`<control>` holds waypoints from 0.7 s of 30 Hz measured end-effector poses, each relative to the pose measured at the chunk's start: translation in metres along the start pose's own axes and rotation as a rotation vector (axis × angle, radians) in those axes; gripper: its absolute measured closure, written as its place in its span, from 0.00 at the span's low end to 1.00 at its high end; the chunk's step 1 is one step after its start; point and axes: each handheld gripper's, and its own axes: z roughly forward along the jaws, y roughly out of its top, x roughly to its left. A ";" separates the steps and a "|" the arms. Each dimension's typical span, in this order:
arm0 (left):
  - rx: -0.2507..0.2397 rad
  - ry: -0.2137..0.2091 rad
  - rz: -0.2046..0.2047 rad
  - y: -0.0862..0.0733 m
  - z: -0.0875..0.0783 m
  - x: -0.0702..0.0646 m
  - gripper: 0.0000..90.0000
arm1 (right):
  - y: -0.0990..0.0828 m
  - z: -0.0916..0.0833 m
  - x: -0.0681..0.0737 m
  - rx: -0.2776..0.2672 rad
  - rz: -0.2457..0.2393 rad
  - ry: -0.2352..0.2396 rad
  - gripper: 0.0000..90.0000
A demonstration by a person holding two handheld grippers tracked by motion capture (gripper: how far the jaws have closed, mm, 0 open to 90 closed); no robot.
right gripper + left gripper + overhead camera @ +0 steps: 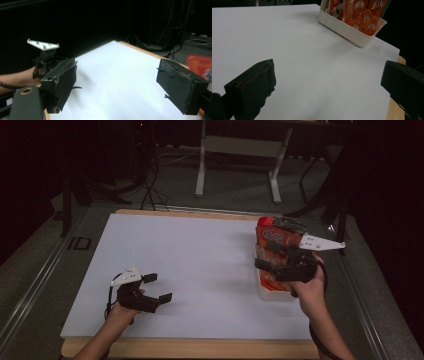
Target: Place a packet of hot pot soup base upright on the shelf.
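A white tray (272,294) stands on the right part of the white sheet (200,270), packed with upright orange and red snack packets (275,237). My right gripper (265,255) hovers at the tray's left side, jaws pointing left and open, nothing between them (120,82). A red packet (200,65) shows blurred at the right edge of the right gripper view. My left gripper (160,287) rests low at the sheet's front left, open and empty (329,85). It faces the tray (347,28) and its packets (362,15).
The sheet covers a wooden table (200,347) whose edge shows at the front. Beyond the table stand a white desk frame (202,165), dark stands and floor cables (150,185). The left gripper's grey plate (43,44) shows across the sheet.
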 end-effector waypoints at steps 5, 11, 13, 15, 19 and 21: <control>-0.003 -0.002 0.003 0.000 0.000 0.000 0.00 | -0.024 0.021 0.005 0.064 0.015 0.014 0.15; 0.003 -0.001 0.011 0.000 0.000 -0.001 0.00 | -0.044 0.037 0.007 0.118 0.023 0.026 0.15; 0.003 -0.001 0.012 0.000 0.000 -0.001 0.00 | -0.050 0.041 0.007 0.125 0.014 0.019 0.16; 0.004 -0.002 0.009 0.000 0.000 -0.001 0.00 | -0.056 0.045 0.007 0.128 0.015 0.026 0.16; 0.006 -0.003 0.008 -0.001 0.001 -0.001 0.00 | -0.066 0.052 0.010 0.155 0.002 0.033 0.16; 0.004 -0.003 0.010 -0.001 0.000 -0.002 0.00 | -0.071 0.054 0.011 0.159 -0.010 0.016 0.16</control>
